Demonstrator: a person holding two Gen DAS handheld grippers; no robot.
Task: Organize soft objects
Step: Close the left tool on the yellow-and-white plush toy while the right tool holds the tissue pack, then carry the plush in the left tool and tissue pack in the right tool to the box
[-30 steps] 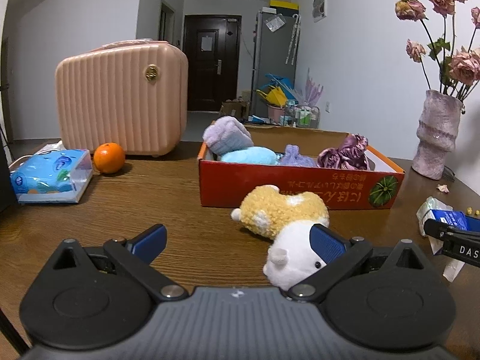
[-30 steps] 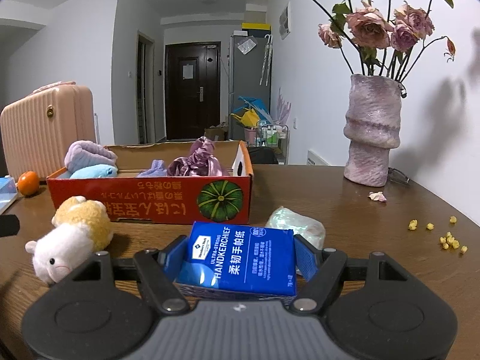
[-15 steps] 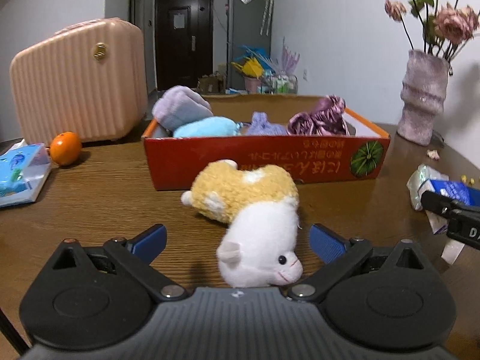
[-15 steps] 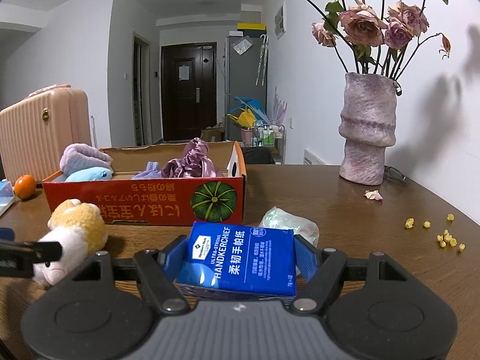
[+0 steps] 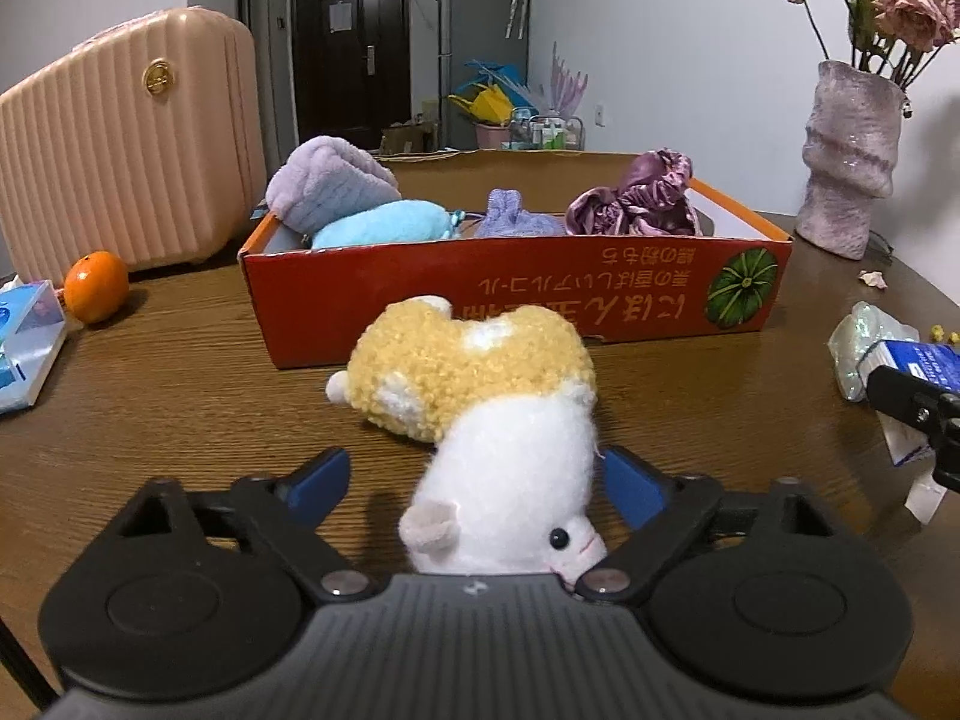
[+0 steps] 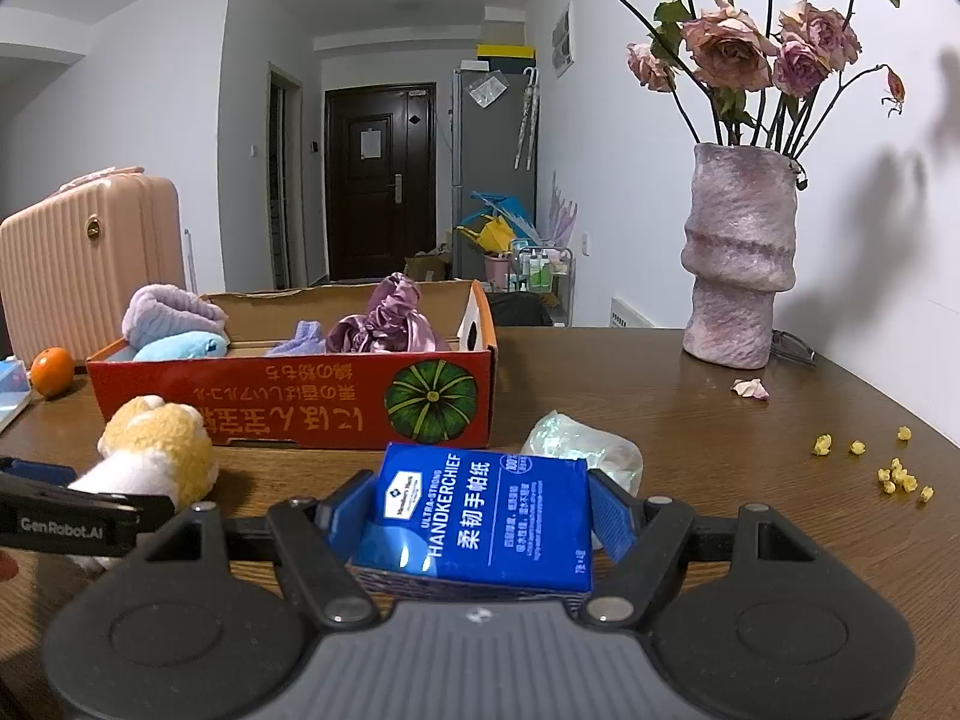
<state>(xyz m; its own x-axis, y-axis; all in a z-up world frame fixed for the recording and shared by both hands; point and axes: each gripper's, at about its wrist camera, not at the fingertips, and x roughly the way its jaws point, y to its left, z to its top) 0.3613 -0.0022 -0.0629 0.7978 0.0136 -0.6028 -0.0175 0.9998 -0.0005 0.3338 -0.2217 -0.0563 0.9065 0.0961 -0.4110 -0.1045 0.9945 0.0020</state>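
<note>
A yellow-and-white plush toy (image 5: 480, 408) lies on the wooden table in front of the red cardboard box (image 5: 540, 294). My left gripper (image 5: 474, 483) is open, its blue pads either side of the toy's white head. The box holds a lilac towel (image 5: 327, 186), a light-blue plush (image 5: 384, 225), a small purple cloth (image 5: 516, 219) and a shiny purple fabric (image 5: 642, 204). My right gripper (image 6: 480, 510) is shut on a blue handkerchief tissue pack (image 6: 480, 516), held low over the table. The toy (image 6: 156, 456) and box (image 6: 300, 402) also show in the right wrist view.
A pink ribbed suitcase (image 5: 120, 156), an orange (image 5: 96, 285) and a tissue packet (image 5: 24, 348) stand at the left. A purple vase with dried roses (image 6: 741, 258) stands at the right. An iridescent pouch (image 6: 582, 450) lies behind the tissue pack. Yellow crumbs (image 6: 894, 471) lie on the table.
My left gripper has moved forward and to the right, so the plush toy's head now sits between its open fingers. My right gripper holds still with the tissue pack.
</note>
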